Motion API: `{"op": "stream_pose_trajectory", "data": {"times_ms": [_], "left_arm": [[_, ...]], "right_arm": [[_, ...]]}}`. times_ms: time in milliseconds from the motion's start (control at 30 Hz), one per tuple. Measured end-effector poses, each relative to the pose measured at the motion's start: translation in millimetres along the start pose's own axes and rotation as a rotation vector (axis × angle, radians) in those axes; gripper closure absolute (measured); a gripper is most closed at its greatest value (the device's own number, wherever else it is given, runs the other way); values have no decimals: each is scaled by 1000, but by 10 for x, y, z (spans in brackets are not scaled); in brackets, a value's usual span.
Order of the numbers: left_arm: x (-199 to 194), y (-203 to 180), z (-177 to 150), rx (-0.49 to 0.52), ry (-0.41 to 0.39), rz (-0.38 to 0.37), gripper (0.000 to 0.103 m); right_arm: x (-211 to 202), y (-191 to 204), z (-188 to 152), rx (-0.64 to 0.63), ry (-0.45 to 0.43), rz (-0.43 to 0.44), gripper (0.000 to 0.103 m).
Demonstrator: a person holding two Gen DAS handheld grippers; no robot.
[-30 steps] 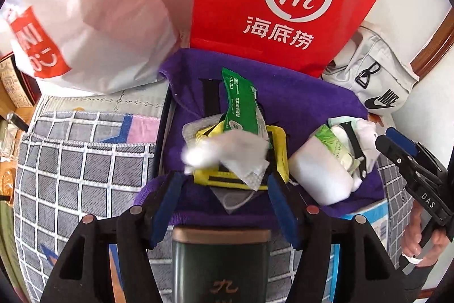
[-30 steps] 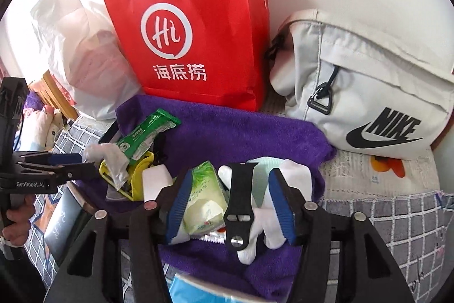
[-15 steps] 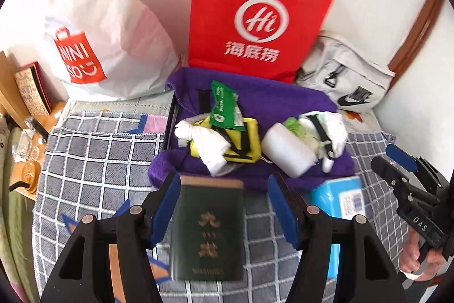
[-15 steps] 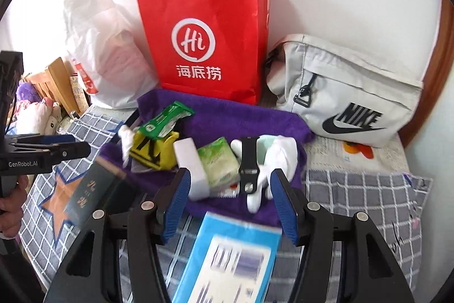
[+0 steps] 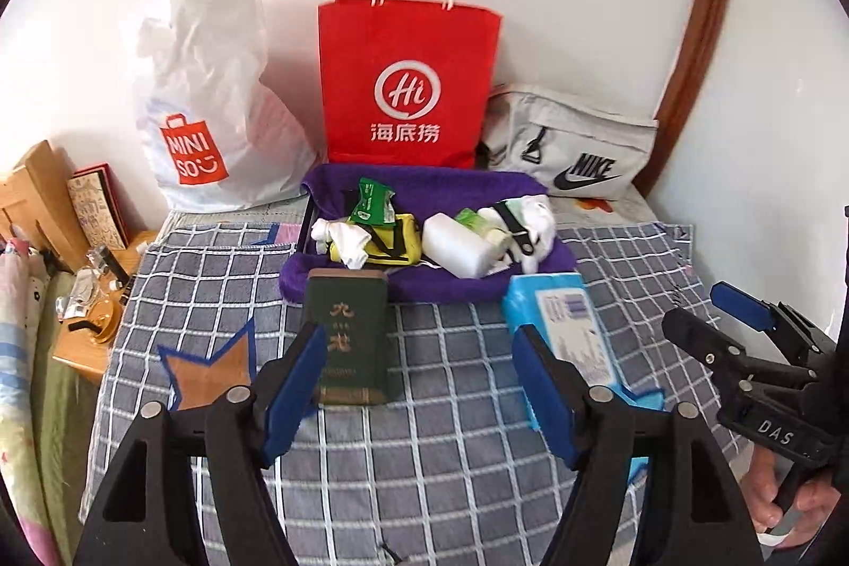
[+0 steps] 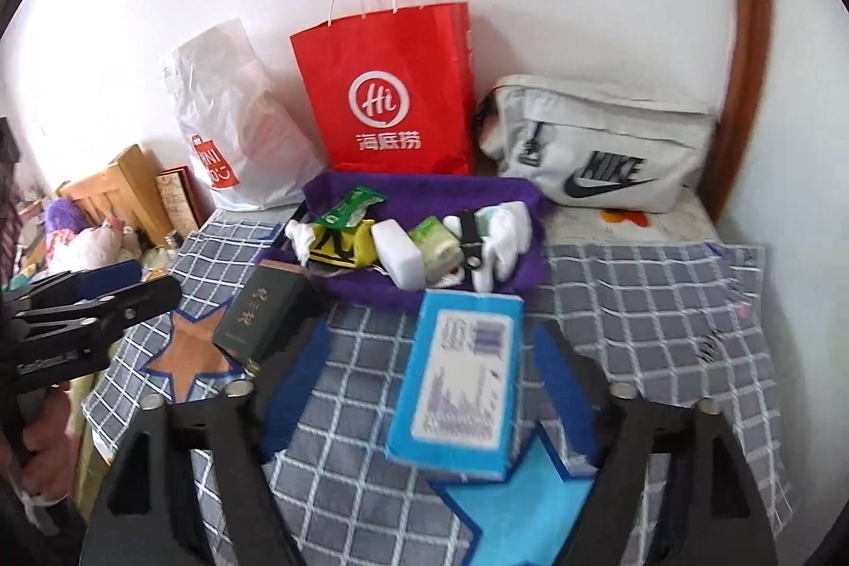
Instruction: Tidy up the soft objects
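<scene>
A purple towel (image 5: 467,186) (image 6: 424,189) lies on the checked bedspread and carries a pile: a green sachet (image 5: 371,200), a yellow pouch (image 5: 395,245), white cloths (image 5: 345,240), a white block (image 5: 456,245), a green tissue pack (image 6: 438,247), a black strap (image 5: 512,229) and white socks (image 5: 538,216). My left gripper (image 5: 419,385) is open and empty, well in front of the towel, over a dark green box (image 5: 347,338). My right gripper (image 6: 435,385) is open and empty, over a blue tissue pack (image 6: 461,375).
A red paper bag (image 5: 408,83), a white Miniso plastic bag (image 5: 212,104) and a grey Nike bag (image 5: 573,155) stand against the wall behind the towel. A wooden bedside stand with small items (image 5: 90,295) is at the left. The checked bedspread (image 5: 424,460) spreads in front.
Both grippers have pulled back and up from the towel pile. The pile now lies far ahead, and the green box and blue pack have come into view.
</scene>
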State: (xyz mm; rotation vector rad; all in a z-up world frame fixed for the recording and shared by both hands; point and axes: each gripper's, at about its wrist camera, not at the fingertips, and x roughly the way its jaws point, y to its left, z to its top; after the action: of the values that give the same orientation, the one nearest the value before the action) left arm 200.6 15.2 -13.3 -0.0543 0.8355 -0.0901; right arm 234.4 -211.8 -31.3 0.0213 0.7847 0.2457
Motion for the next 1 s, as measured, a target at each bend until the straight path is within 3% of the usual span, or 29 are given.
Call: {"op": "stream_pose_trajectory", "data": {"times_ms": [200,400,700,1000], "left_arm": [[-373,-185,-270,1,-41,21,19],[-600,-295,-566,-19,-36,47,16],[-935,-379,-1007,-19,-63,79,16],[-1068,-419,-1150,-18,-80,84,16]], "right_arm": [[-481,70,-317,-9,-54,-51,7],[-757,109,-610,1,-43,-130,6],[-1119,118,-1041,41,-44,-102,6],[-1301,159,-1250,32,-57,-101,6]]}}
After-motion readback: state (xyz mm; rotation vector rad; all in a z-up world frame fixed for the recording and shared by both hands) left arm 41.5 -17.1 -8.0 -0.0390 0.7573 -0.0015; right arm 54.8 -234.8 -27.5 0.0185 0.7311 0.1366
